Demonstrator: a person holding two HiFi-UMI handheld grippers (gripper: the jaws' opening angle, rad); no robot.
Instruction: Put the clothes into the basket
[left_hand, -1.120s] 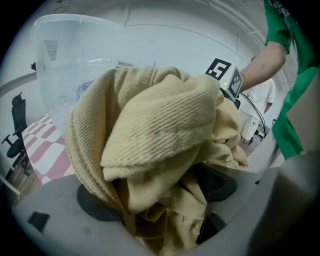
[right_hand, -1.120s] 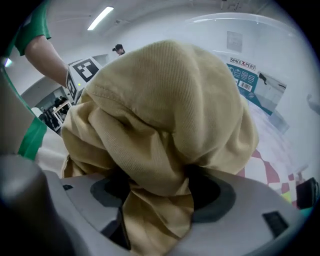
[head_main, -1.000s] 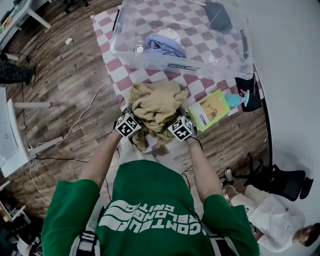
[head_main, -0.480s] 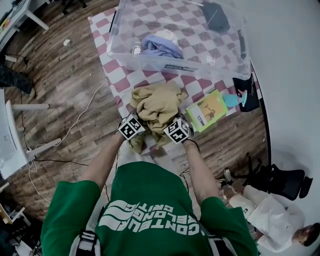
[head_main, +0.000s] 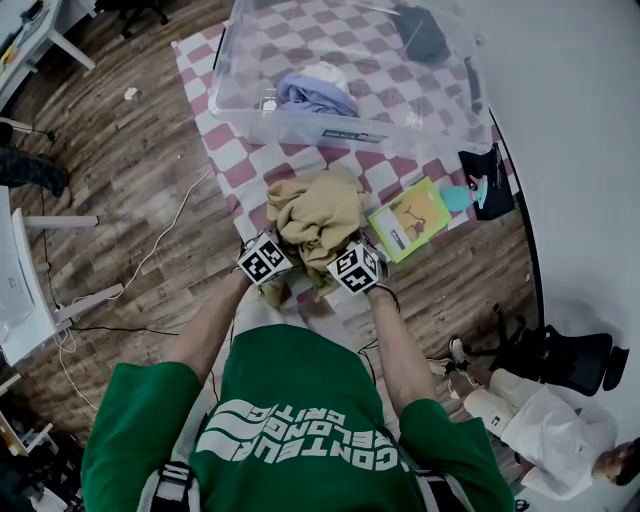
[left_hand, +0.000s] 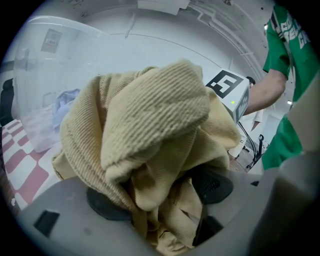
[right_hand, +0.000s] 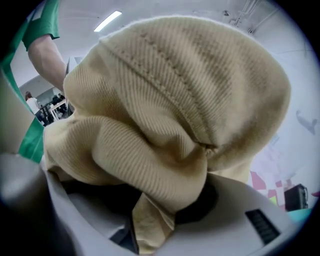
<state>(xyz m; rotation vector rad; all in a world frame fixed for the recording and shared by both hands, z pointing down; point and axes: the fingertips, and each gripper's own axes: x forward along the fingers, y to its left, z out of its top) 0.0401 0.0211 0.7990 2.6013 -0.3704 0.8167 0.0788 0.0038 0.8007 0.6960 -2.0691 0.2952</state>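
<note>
Nearest, two grippers are working as a pair: the left gripper (head_main: 266, 260) and the right gripper (head_main: 356, 268) are sitting side by side just ahead of the person's green shirt (head_main: 290, 400). Both sets of jaws have just been closing, and each is now pinching folds of the one tan garment (head_main: 318, 212), which is filling the gap between the jaws in both gripper views. The garment is bunching up between and just beyond the two marker cubes, over the near edge of a checked cloth (head_main: 245, 170).

Right of the garment one green booklet (head_main: 410, 217) is lying on the cloth, with a teal item (head_main: 458, 197) and a black item (head_main: 487, 185) beside it at the cloth's right edge.

Beyond the garment, a strip of bare cloth is separating it from the one clear basket (head_main: 350, 128), whose top is standing open. Inside, at its near left, a blue garment (head_main: 315, 95) is lying with what is probably a second, white piece (head_main: 325, 72) behind it; one dark item (head_main: 423, 38) is resting in the far right corner. Most of the basket's floor is showing bare.

Left of the cloth, wooden floor (head_main: 130, 200) is lying open, crossed by one white cable (head_main: 170, 225).
</note>
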